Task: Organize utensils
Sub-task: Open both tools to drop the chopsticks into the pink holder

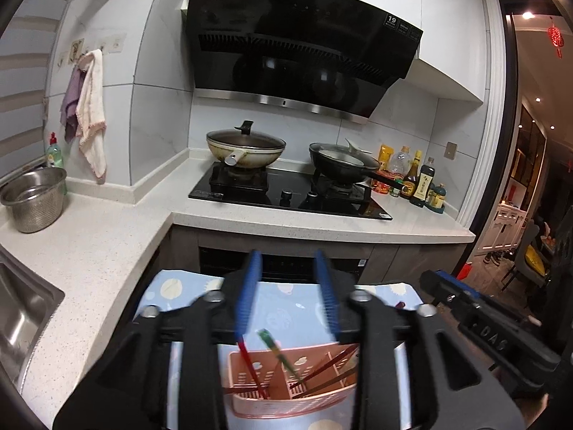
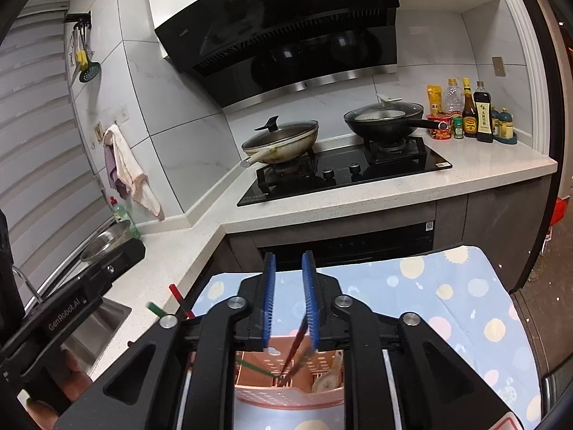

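A pink slotted utensil holder (image 1: 286,403) (image 2: 286,399) stands on a blue patterned cloth (image 1: 286,304) (image 2: 447,286). In the left wrist view a red chopstick (image 1: 249,365) and a green chopstick (image 1: 275,345) lean in its left compartment, and dark red chopsticks (image 1: 329,365) lie in the right one. My left gripper (image 1: 288,261) hangs above the holder, open, its blue pads clear of the sticks. My right gripper (image 2: 288,258) is open too. Dark red chopsticks (image 2: 295,347) rise between its pads close to the right one. A pale spoon (image 2: 326,380) sits in the holder.
An L-shaped white counter (image 1: 89,251) carries a steel colander bowl (image 1: 34,200) and a sink (image 1: 21,319) at the left. Behind are a black hob (image 1: 286,193) with two lidded pans and sauce bottles (image 1: 422,182). An oven front (image 2: 358,243) faces the cloth.
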`<control>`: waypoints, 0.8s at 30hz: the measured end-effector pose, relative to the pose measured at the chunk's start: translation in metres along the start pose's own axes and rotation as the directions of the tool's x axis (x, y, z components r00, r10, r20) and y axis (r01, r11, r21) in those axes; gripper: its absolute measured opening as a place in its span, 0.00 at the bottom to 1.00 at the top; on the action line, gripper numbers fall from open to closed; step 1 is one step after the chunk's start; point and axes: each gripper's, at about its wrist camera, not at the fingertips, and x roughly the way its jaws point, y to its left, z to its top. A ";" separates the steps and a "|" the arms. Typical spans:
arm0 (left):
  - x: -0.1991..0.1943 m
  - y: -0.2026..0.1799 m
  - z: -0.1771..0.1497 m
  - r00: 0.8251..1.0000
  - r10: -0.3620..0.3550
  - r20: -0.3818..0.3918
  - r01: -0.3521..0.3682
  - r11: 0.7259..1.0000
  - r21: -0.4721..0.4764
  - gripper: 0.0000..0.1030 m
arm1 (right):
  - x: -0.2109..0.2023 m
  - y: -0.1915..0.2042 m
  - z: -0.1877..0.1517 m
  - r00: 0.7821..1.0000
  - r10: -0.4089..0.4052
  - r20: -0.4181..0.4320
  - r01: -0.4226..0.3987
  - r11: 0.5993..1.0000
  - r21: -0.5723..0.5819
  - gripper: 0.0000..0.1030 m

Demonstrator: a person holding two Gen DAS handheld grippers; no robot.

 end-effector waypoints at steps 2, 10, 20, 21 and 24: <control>-0.008 0.000 -0.003 1.000 0.010 0.003 -0.010 1.000 0.007 0.38 | -0.010 0.000 -0.002 1.000 -0.003 0.008 0.003 1.000 -0.007 0.24; -0.052 0.004 -0.021 1.000 0.028 -0.014 -0.027 1.000 0.011 0.38 | -0.060 0.008 -0.024 1.000 -0.007 0.004 0.007 0.999 -0.050 0.27; -0.112 0.015 -0.093 0.992 0.060 -0.114 -0.058 0.998 0.022 0.41 | -0.115 0.008 -0.118 0.991 -0.050 -0.127 0.038 0.994 -0.099 0.29; -0.116 0.016 -0.104 0.989 0.061 -0.136 -0.059 0.998 0.022 0.41 | -0.119 0.006 -0.133 0.987 -0.057 -0.153 0.042 0.994 -0.101 0.29; -0.128 0.017 -0.145 0.975 0.060 -0.215 -0.055 0.998 0.027 0.41 | -0.129 0.000 -0.175 0.971 -0.085 -0.225 0.064 0.993 -0.099 0.29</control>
